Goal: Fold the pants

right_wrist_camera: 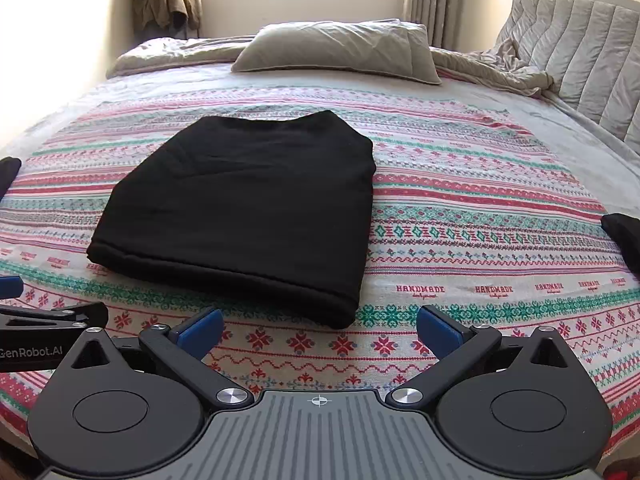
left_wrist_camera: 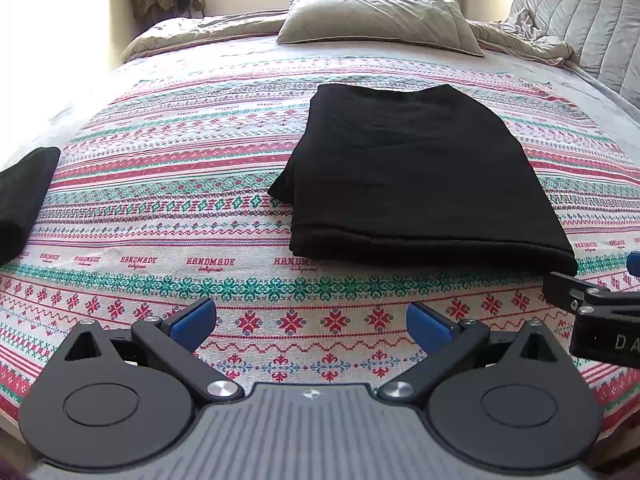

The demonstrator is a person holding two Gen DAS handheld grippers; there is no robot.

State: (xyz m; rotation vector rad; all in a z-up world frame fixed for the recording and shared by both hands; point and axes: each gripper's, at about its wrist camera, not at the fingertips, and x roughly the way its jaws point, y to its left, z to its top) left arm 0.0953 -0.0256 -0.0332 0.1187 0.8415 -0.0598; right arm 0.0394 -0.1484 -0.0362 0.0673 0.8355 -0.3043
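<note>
Woven repeatedly in red along one band of the patterned bedspread (left_wrist_camera: 160, 216): "HANDMADE". Printed in white on the left gripper (right_wrist_camera: 8, 284) body: "GenRobot.AI". On the right gripper (left_wrist_camera: 634, 264): "DA", cut off.

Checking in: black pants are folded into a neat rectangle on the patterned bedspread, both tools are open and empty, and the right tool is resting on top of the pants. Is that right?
Not quite. The right tool is not on top of the pants; the right wrist view shows it short of their near edge, over the bare bedspread. The rest holds: the pants are folded, and both it and the left tool are open and empty.
</note>
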